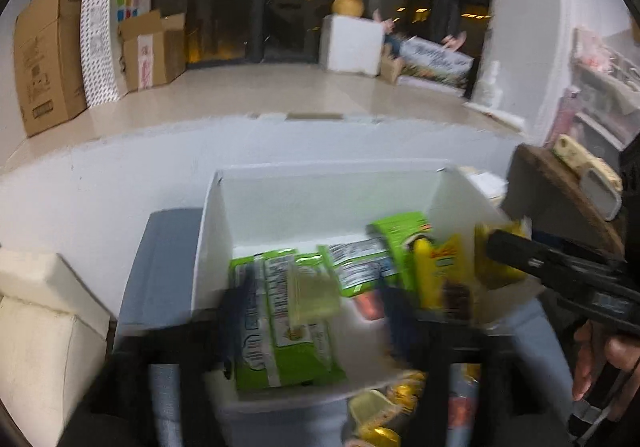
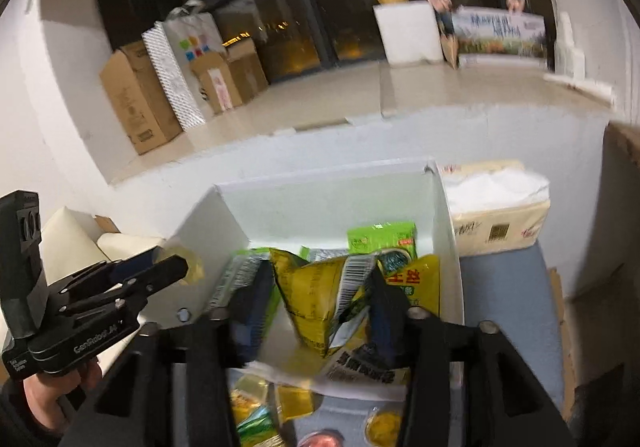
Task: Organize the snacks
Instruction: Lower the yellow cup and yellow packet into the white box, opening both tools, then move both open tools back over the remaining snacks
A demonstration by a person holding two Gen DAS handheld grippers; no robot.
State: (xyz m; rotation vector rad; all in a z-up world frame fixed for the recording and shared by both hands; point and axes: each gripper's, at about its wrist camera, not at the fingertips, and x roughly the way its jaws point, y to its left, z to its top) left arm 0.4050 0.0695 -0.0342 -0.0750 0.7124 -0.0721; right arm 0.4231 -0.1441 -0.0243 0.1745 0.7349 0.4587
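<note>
A white box point(image 2: 444, 215) stood open-topped on a blue-grey counter point(image 2: 500, 287), and both claws worked over it. The left claw point(image 1: 312, 299) was positioned above the near half of the box; between its dark fingers point(image 1: 236, 311) sat a small pale-green translucent packet point(image 1: 314, 297), but motion blur made it impossible to tell whether the fingers pressed on it or stood apart. Directly beneath lay a green snack bag point(image 1: 288, 343) with a white label panel, resting flat on the box floor. At the 1 o'clock position from that bag, further green bags point(image 1: 360, 263) leaned against each other, and a yellow bag point(image 1: 440, 267) stood toward the right wall. The right claw point(image 2: 316, 311) was closed on a crumpled yellow snack bag point(image 2: 316, 299), its two dark fingers point(image 2: 380, 311) pinching the bag from either side, with the bag held inside the box, just above the other contents. Behind it, at 12 o'clock, a green packet point(image 2: 382, 237) stood upright against the far wall of the box. At 6 o'clock from the box, loose yellow wrapped sweets point(image 2: 384, 427) lay on the counter between the claw frames. A soft pack of tissues point(image 2: 496, 215) sat just beside the right wall of the box, at 3 o'clock. Cream cartons point(image 1: 36, 311) stood near the left wall, at 9 o'clock. Well beyond the counter, brown cardboard boxes point(image 1: 44, 59) stood on the floor against the wall, at 10 o'clock.
</note>
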